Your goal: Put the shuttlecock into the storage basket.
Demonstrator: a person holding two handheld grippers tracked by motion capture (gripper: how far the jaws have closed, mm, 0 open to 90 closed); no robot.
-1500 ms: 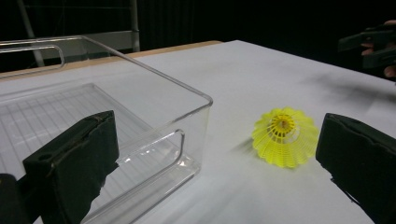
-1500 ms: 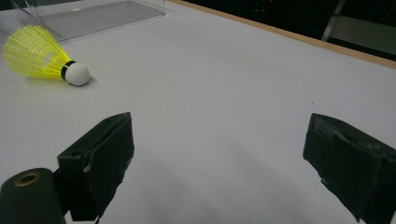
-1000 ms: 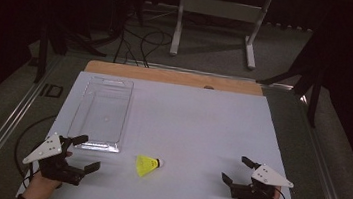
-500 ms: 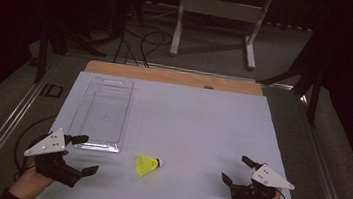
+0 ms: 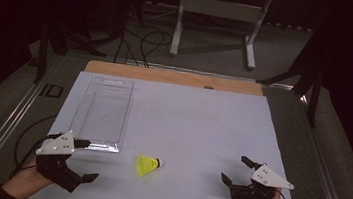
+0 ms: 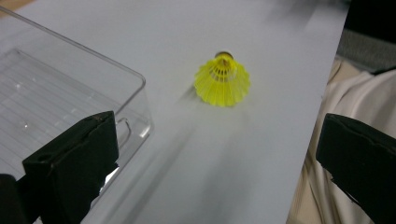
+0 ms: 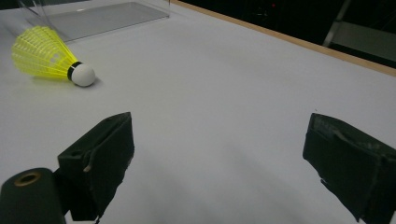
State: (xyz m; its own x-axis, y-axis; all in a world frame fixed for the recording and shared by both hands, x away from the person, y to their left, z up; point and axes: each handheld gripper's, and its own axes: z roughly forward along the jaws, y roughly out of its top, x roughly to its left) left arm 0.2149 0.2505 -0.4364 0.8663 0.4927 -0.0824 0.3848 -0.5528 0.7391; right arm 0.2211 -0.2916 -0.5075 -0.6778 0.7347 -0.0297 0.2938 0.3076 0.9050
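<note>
A yellow plastic shuttlecock with a white cork tip (image 5: 148,164) lies on its side near the front edge of the pale grey worktop (image 5: 196,132), just off the near right corner of a clear rectangular plastic tray (image 5: 103,113). The left gripper (image 5: 87,160), at the front left corner, has its jaws spread wide and empty. The right gripper (image 5: 235,169), near the front right corner, is likewise released, seemingly just above the surface.

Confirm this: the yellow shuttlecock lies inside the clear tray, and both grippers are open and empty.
Not quite. The yellow shuttlecock lies on the white table, outside the clear tray and apart from its near corner, as the high view shows. The rest holds: the left gripper and right gripper are open and empty.
</note>
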